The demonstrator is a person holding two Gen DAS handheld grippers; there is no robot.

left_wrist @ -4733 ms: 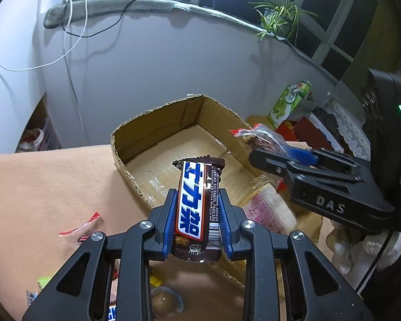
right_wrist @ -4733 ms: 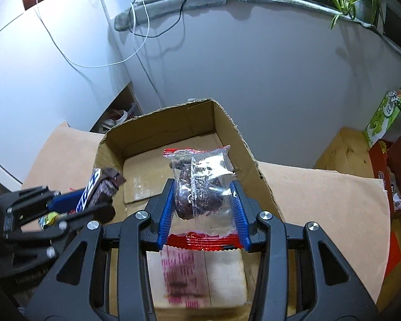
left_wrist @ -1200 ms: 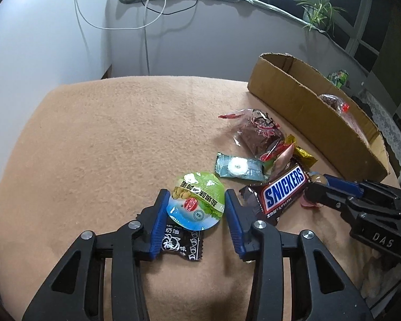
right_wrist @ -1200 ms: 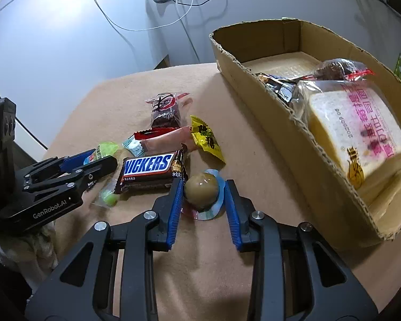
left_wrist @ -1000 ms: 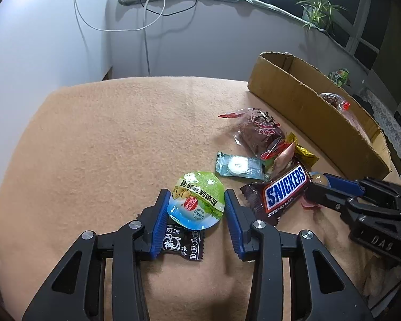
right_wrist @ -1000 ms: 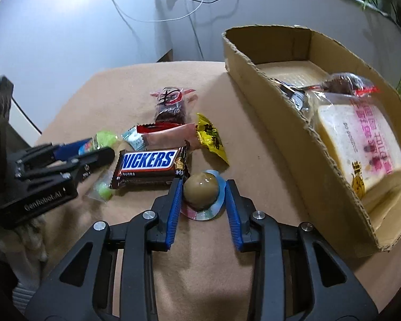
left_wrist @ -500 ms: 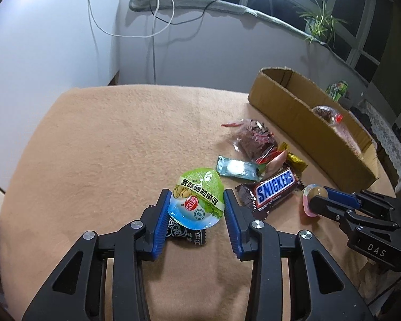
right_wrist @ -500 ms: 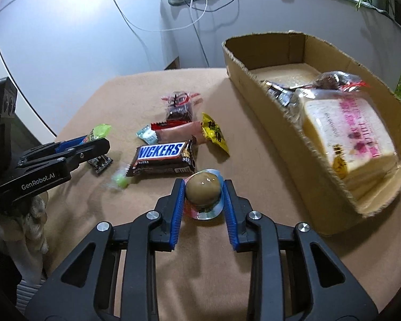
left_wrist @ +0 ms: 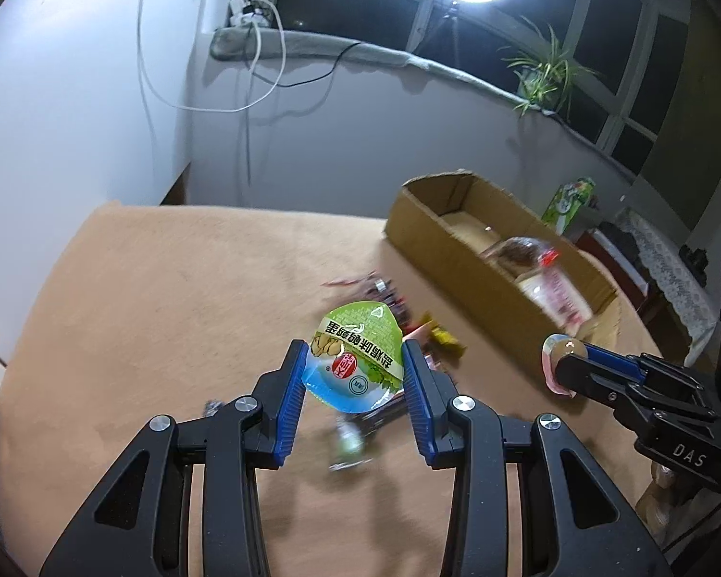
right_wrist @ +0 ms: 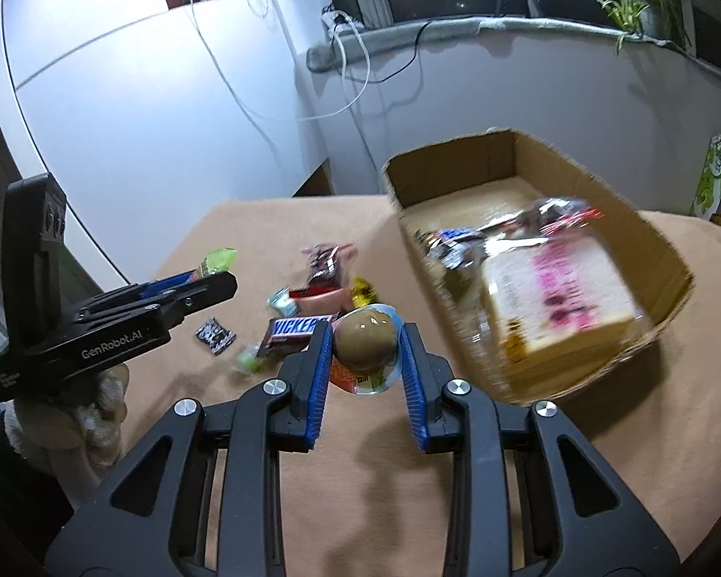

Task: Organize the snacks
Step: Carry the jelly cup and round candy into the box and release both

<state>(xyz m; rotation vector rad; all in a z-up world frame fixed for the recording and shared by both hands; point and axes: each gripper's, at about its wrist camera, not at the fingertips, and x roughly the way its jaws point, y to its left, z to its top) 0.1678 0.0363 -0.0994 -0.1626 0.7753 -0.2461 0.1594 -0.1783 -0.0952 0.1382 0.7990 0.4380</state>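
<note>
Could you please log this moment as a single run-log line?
left gripper: shut on green-lidded cup | right gripper: shut on brown egg pack | both lifted off table | cardboard box: bread inside

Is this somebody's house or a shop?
Probably a home at night: a potted plant on the windowsill, dark windows, and a cloth-covered table with snacks and a cardboard box.

Left gripper point(left_wrist: 354, 375) is clamped on a green-lidded cup point(left_wrist: 355, 358), raised; right gripper point(right_wrist: 366, 360) grips a brown egg pack point(right_wrist: 364, 341), also aloft.
</note>
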